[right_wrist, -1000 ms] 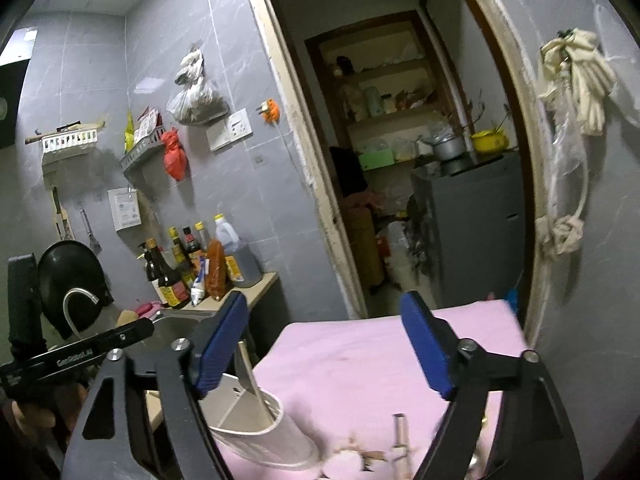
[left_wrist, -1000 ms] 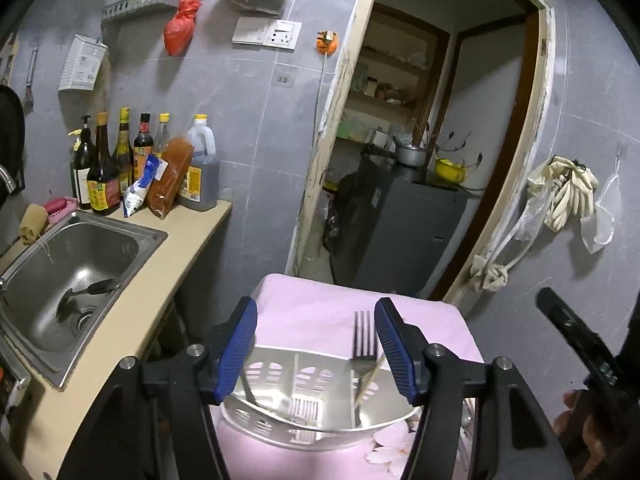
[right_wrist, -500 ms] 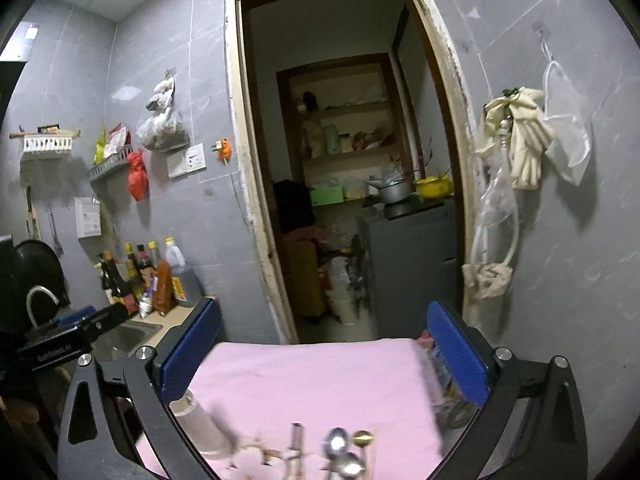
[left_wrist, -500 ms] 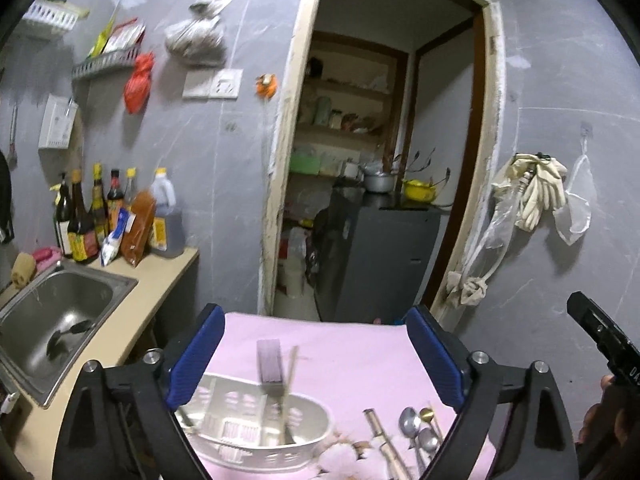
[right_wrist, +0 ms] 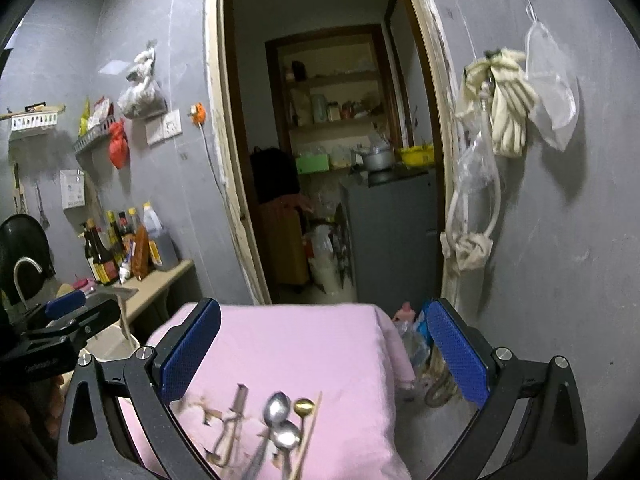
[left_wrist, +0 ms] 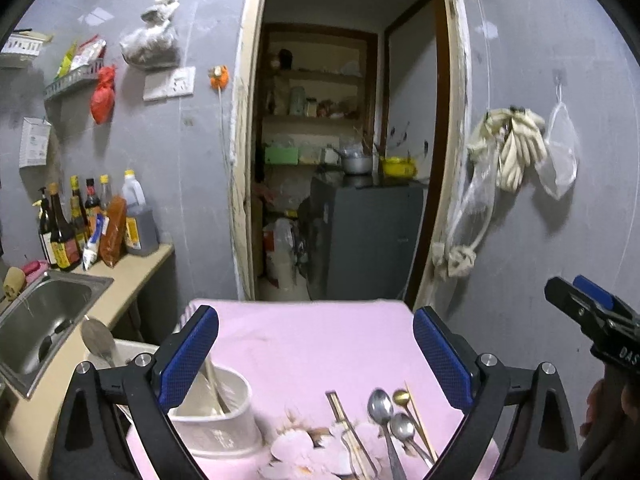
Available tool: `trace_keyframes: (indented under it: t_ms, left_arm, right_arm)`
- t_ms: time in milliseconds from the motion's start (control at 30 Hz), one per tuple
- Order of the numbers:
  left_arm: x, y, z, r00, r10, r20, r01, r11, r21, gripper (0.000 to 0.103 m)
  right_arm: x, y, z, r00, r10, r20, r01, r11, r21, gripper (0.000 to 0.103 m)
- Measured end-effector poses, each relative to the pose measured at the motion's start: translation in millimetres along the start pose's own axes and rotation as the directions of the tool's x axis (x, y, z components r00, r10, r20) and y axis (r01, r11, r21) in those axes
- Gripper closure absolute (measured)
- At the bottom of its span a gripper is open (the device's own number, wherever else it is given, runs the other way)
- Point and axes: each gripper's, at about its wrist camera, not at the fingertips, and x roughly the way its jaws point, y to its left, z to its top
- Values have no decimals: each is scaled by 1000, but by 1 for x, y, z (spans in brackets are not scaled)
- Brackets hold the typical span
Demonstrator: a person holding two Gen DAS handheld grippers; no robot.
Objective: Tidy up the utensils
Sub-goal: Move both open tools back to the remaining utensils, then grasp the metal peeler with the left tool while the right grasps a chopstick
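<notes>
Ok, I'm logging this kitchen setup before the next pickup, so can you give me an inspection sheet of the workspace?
Surface: pink cloth with a flower print covers the table.
Job's things: white utensil holder at the left, utensils standing in it; two silver spoons, a gold spoon and chopsticks lie loose on the cloth.
Clutter: sauce bottles on the counter by the sink.
Grippers: left claw opening, nothing between its pads; right claw open and empty.
Cables: a cord hangs from an orange wall hook.
Surroundings: grey tiled walls, open doorway, gloves hung on the wall.
</notes>
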Motion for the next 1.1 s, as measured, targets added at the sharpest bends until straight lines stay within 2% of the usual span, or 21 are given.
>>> trace_keyframes:
  t_ms: [167, 333, 433, 633, 700, 767, 833, 867, 967, 1033, 1100]
  left_arm:
    - [22, -13, -24, 997, 14, -71, -13, 1000, 3, 5]
    - [50, -21, -55, 987, 28, -156, -29, 1000, -3, 5]
    - [72, -22, -75, 971, 27, -237, -34, 999, -24, 5]
    - [101, -25, -94, 947, 33, -319, -38, 999, -9, 5]
    - [108, -27, -98, 945, 33, -324, -32, 999, 9, 6]
    - [114, -29, -101, 943, 36, -330, -31, 999, 19, 9]
    - [121, -29, -105, 938, 39, -344, -32, 999, 26, 15]
    - [125, -29, -108, 934, 38, -354, -31, 999, 27, 17]
    - [137, -28, -112, 924, 35, -381, -26, 999, 30, 27]
    - [144, -28, -115, 916, 30, -401, -20, 999, 29, 37]
    - [155, -25, -118, 897, 11, -441, -5, 1000, 14, 44]
  right_arm:
    - [28, -22, -26, 998, 2, -69, -1, 1000, 22, 1]
    - [57, -41, -58, 991, 14, -132, -9, 999, 39, 1]
    - [76, -50, -74, 983, 30, -183, -17, 997, 69, 1]
    - [113, -61, -107, 955, 71, -289, -34, 991, 128, 3]
    - [123, -58, -117, 946, 88, -312, -50, 990, 129, 8]
    - [135, -54, -125, 933, 111, -341, -73, 990, 122, 21]
    - [145, -49, -133, 919, 138, -371, -99, 988, 121, 29]
    - [149, -46, -137, 910, 156, -383, -116, 985, 125, 37]
    - [164, -35, -146, 880, 209, -426, -173, 977, 121, 55]
    - [171, -28, -151, 855, 239, -460, -206, 971, 122, 63]
    - [178, -22, -157, 833, 255, -491, -225, 967, 119, 68]
